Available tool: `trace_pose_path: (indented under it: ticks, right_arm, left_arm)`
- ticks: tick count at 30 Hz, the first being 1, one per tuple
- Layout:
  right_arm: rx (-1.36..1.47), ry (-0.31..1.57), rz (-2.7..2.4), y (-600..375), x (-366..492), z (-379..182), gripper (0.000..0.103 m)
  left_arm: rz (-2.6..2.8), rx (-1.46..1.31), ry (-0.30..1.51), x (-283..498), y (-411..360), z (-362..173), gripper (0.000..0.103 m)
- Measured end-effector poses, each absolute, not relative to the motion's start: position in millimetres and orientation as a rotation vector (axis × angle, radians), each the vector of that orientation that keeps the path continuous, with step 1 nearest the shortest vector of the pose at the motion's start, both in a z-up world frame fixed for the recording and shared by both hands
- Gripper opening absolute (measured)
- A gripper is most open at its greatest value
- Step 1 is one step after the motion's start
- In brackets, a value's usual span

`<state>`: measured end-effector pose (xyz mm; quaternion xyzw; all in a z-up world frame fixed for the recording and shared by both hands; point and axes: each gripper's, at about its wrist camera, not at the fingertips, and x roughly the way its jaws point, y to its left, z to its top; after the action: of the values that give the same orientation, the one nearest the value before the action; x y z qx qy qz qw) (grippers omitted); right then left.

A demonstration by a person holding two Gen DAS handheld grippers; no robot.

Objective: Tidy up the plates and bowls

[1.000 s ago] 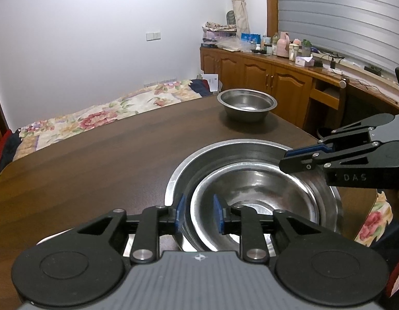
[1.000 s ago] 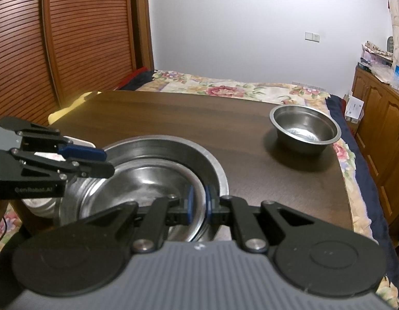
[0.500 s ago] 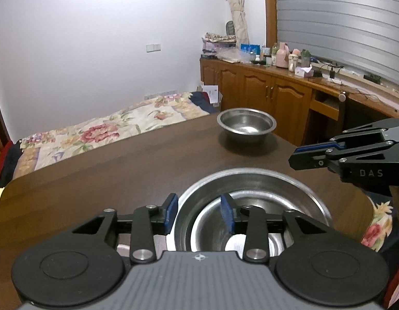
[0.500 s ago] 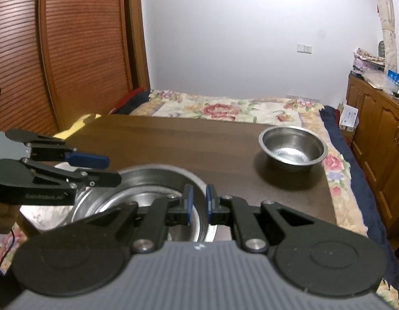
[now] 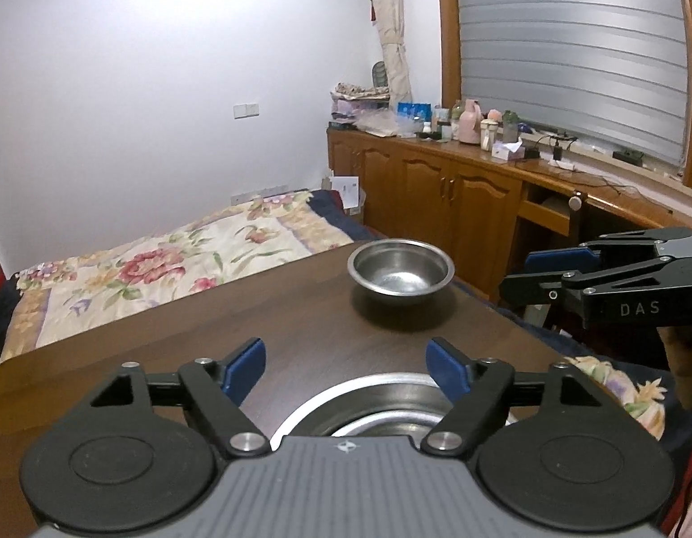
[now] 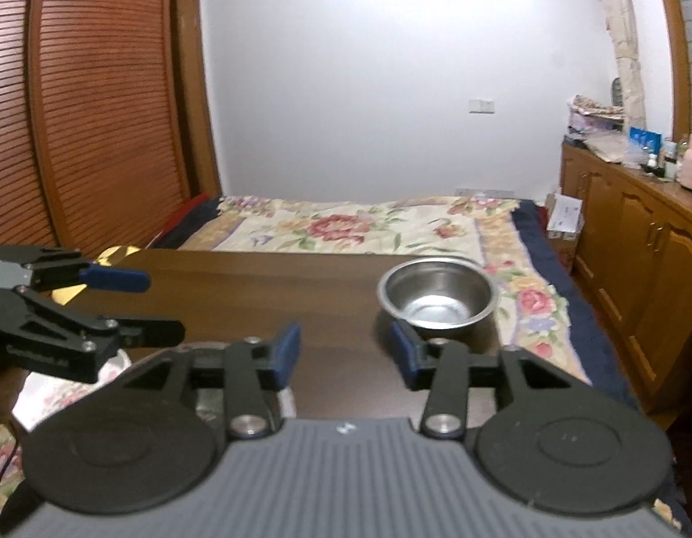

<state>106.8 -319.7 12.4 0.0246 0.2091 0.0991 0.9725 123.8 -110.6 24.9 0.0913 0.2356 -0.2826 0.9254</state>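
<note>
A large steel bowl (image 5: pixel 373 396) with a smaller steel bowl nested inside sits on the dark wooden table (image 5: pixel 256 323), just below my left gripper (image 5: pixel 346 365), which is open and empty above it. A small steel bowl (image 5: pixel 400 271) stands alone at the table's far right; it also shows in the right wrist view (image 6: pixel 437 298). My right gripper (image 6: pixel 345 349) is open and empty, raised above the table. In the left wrist view it (image 5: pixel 521 275) hangs at the right edge. The nested bowls are mostly hidden in the right wrist view.
A bed with a floral cover (image 6: pixel 368 228) lies beyond the table's far edge. Wooden cabinets (image 5: pixel 458 197) with clutter on top run along the right wall. A slatted wooden door (image 6: pixel 77 112) stands at the left. The left gripper (image 6: pixel 135 305) shows at the left.
Both grippers let go of the nested bowls' rim, opened wide, and lifted up and back. The bowls stay on the table.
</note>
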Motion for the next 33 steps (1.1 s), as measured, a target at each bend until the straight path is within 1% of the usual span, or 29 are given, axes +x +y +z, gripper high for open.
trace_pose_path:
  ticks: [1, 2, 3, 4, 6, 10, 11, 20, 27, 33]
  right_arm:
    - [0.052, 0.419, 0.193, -322.2, 107.5, 13.0, 0.050]
    - [0.058, 0.415, 0.182, -325.7, 107.8, 13.4, 0.054]
    - [0.064, 0.409, 0.171, -329.1, 108.0, 13.7, 0.062]
    - [0.071, 0.402, 0.159, -332.6, 108.6, 14.2, 0.066]
    - [0.079, 0.387, 0.136, -339.5, 109.2, 14.6, 0.079]
    - [0.102, 0.380, 0.118, -352.8, 112.1, 16.0, 0.087]
    - [0.107, 0.381, 0.116, -355.5, 113.3, 16.1, 0.090]
    - [0.106, 0.371, 0.073, -373.3, 131.2, 13.0, 0.091]
    - [0.116, 0.404, 0.060, -384.7, 163.5, 2.5, 0.091]
    - [0.145, 0.454, 0.075, -390.5, 186.5, -18.5, 0.086]
  left_arm:
    - [-0.582, 0.185, 0.481, 124.7, -112.1, 26.3, 0.082]
    - [-0.585, 0.183, 0.477, 125.7, -113.8, 27.7, 0.082]
    - [-0.588, 0.180, 0.474, 127.3, -114.6, 29.5, 0.082]
    - [-0.589, 0.178, 0.471, 127.9, -116.1, 30.9, 0.082]
    - [-0.596, 0.173, 0.464, 128.8, -119.5, 33.9, 0.082]
    - [-0.601, 0.172, 0.457, 135.6, -124.8, 38.3, 0.082]
    - [-0.602, 0.174, 0.453, 137.7, -126.4, 39.3, 0.082]
    - [-0.630, 0.198, 0.464, 165.4, -142.0, 47.4, 0.082]
    - [-0.679, 0.186, 0.520, 203.1, -162.6, 45.4, 0.081]
    - [-0.693, 0.206, 0.562, 232.8, -183.9, 37.0, 0.081]
